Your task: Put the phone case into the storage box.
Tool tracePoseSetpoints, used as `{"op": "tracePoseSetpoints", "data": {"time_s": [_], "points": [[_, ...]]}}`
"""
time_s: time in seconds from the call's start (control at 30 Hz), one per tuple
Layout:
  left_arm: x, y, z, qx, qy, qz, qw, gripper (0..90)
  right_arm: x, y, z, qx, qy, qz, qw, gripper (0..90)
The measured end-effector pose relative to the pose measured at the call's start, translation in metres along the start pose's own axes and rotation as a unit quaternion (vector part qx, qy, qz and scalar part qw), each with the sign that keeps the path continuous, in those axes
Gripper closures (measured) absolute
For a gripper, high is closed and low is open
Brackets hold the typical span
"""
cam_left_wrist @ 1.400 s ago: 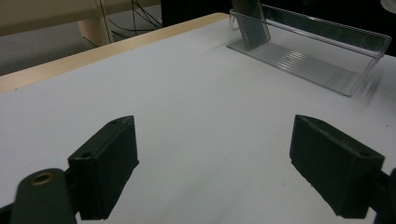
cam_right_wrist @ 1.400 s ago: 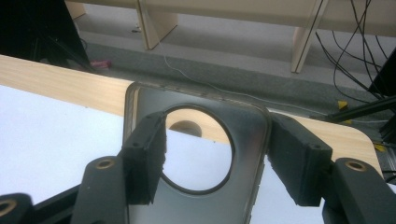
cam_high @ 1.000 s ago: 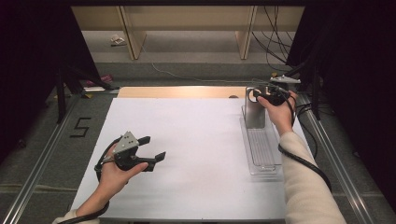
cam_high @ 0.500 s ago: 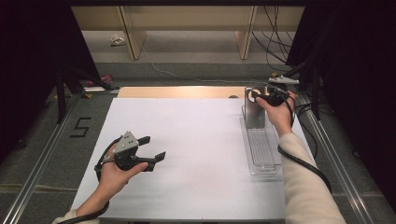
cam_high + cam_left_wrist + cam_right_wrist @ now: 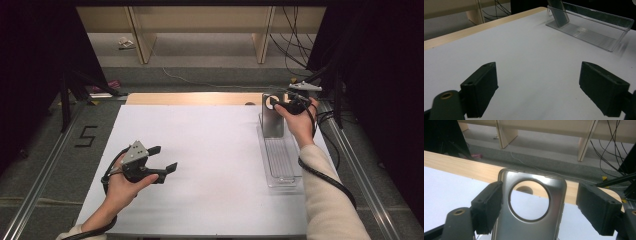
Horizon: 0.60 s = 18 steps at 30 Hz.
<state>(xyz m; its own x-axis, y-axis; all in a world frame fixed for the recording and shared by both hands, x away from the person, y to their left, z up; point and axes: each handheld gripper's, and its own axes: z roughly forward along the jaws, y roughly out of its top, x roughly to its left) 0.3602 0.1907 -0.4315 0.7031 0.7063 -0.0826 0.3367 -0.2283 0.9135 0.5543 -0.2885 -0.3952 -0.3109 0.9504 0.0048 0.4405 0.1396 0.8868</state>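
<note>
The metal plate (image 5: 531,210) with a round hole stands upright at the far end of the clear tray (image 5: 281,167), between the jaws of the right gripper (image 5: 539,207). Those jaws have just been opening: the left pad sits against the plate's edge, the right pad is apart from it. Well away from the tray, the left gripper (image 5: 546,92) hangs open over the bare white desk (image 5: 210,150), holding nothing.

table sheet (image 5: 210,165): plain white | table edge (image 5: 195,98): pale wood grain | metal plate (image 5: 531,220): brushed silver-grey | tray (image 5: 596,27): clear, ribbed floor | gripper pads (image 5: 482,88): matt black | sleeve (image 5: 330,205): cream | floor numeral (image 5: 86,136): black
</note>
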Motion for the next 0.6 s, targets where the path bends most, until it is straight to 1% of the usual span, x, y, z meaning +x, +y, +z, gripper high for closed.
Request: {"op": "tracePoseSetpoints", "data": {"time_s": [0.23,0.33,0.6], "points": [[0.000,0.000,0.000,0.000,0.000,0.001,1.0000,14.9,0.001,-0.003,-0.006,-0.005,0.007,0.003,1.0000,21.9],[0.000,0.000,0.000,0.000,0.000,0.001,1.0000,14.9,0.002,-0.004,-0.009,-0.005,0.015,0.009,0.9998,21.5],[0.000,0.000,0.000,0.000,0.001,-0.002,1.0000,14.9,0.005,-0.007,-0.015,-0.011,0.016,0.005,0.9998,20.1]]}}
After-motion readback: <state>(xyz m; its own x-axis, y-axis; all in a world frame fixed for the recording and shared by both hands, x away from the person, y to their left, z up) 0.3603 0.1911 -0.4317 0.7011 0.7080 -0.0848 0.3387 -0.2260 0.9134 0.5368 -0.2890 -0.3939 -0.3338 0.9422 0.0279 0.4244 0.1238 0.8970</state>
